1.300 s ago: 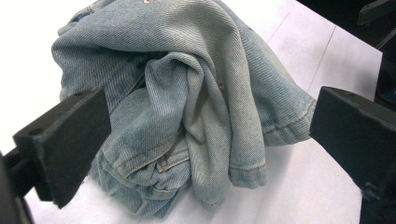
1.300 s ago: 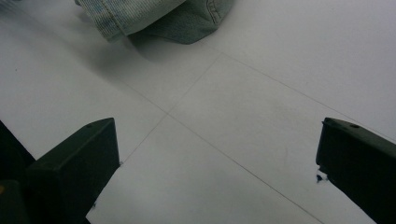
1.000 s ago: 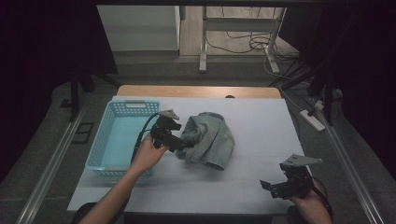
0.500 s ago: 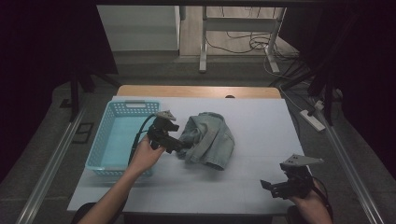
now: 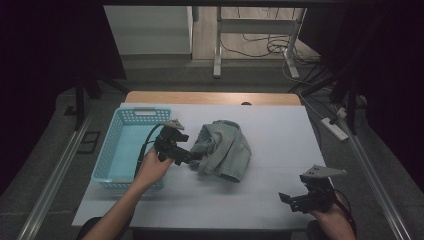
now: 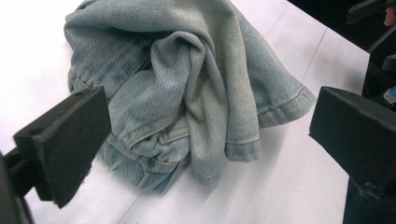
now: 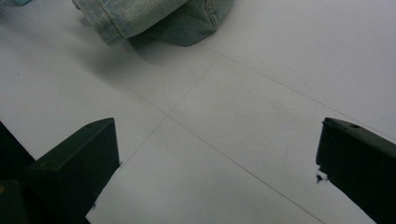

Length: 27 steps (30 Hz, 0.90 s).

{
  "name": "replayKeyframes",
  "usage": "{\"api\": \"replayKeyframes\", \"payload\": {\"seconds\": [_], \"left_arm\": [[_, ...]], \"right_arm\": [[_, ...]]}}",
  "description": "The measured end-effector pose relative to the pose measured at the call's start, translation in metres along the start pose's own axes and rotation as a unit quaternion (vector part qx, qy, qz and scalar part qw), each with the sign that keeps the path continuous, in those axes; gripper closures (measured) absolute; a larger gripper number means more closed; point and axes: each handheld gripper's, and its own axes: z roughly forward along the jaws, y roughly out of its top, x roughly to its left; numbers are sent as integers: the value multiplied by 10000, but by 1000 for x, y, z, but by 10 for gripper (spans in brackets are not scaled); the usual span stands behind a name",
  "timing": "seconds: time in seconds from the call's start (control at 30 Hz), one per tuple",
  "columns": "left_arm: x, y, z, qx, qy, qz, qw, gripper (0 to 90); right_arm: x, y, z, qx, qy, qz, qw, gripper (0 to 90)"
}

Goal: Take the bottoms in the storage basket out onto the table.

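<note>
Item: crumpled garment of pale blue denim (image 5: 222, 148), lying in a loose heap on the white table (image 5: 280, 135), roughly midway between the left and right edges and somewhat nearer the far edge than the near one; seams, hems and a folded waistband-like edge visible in the left gripper view (image 6: 187, 88). Left gripper (image 5: 192, 156): held in the person's left hand (image 5: 152, 167), at the denim's left side, jaws set wide apart with the heap's near-left folds lying between and beyond them; nothing clamped, and whether the jaw tips touch the cloth cannot be told. Cable trails from it back toward the forearm. Right gripper (image 5: 287, 200): held low near the table's near right corner, well apart from the denim, jaws spread wide over bare table surface, holding nothing; its own view shows one hem of the denim (image 7: 140, 18) at the top of the frame, far ahead of the jaws. Also present: light blue slotted plastic basket (image 5: 107, 157), standing along the table's left edge, just beside the left hand, interior bare as far as visible. Bare wooden strip along the table's far edge (image 5: 210, 97).
</note>
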Motion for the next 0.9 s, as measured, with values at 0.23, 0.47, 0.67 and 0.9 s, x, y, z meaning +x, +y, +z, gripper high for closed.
{"api": "replayKeyframes", "payload": {"seconds": [0.23, 0.47, 0.67, 0.9], "left_arm": [[2, -4, -4, -47, 3, -45, 10000, 0], [3, -8, -8, -108, 10, -77, 9999, 0], [2, -12, -11, -136, -22, -98, 9999, 0], [2, -17, -15, -196, -43, -129, 9997, 0]], "right_arm": [[0, 0, 0, -7, 5, 6, 10000, 0], [0, 0, 0, -6, 8, 6, 10000, 0], [0, 0, 0, -6, 8, 3, 10000, 0], [0, 0, 0, -7, 5, 12, 10000, 0]]}}
